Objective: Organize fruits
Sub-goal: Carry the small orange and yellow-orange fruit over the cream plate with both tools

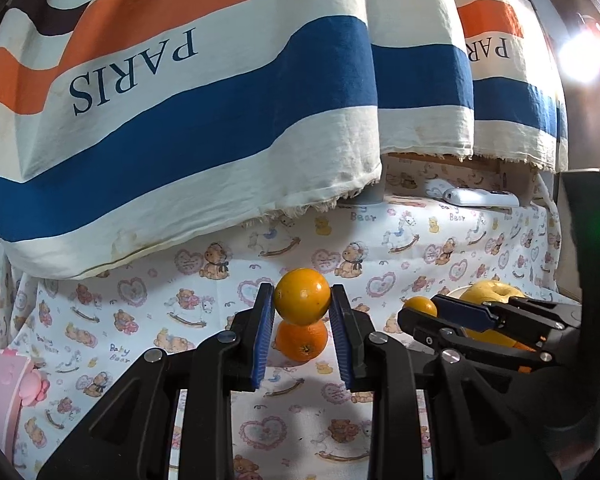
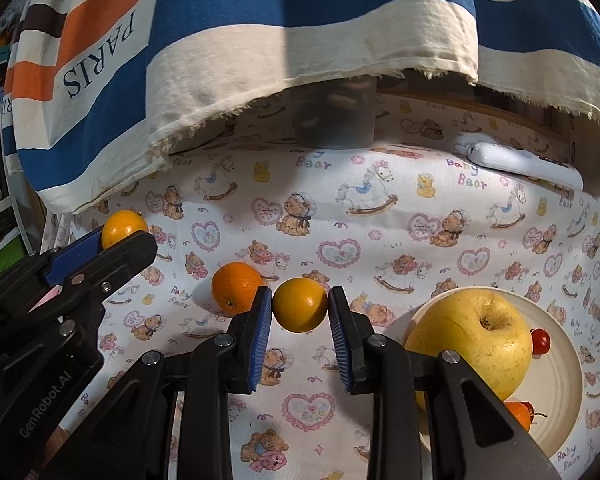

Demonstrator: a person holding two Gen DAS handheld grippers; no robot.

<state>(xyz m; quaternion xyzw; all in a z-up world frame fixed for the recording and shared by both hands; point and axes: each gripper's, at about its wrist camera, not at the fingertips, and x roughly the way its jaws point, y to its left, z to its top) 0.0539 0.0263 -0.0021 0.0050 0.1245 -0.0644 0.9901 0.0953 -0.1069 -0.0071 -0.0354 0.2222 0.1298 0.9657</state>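
Smooth round orange [image 1: 302, 297], ribbed gripper pads [image 1: 262, 336]

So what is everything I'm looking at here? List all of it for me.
Small round fruits: two, yellow-orange, one held in each gripper.
Orange: one, deep orange, on the tablecloth between the grippers.
Apple: one, yellow, on the plate.
Plate: one, cream, right side of the table.
Cherry tomato: one, red, on the plate behind the apple.
Tablecloth: one, white with bears and hearts.
Striped cloth: one, cream, blue and orange, hanging at the back.
Remote control: one, white, far right.
Pink thing: one, left edge.
Left gripper: black, blue pads.
Right gripper: black, blue pads.
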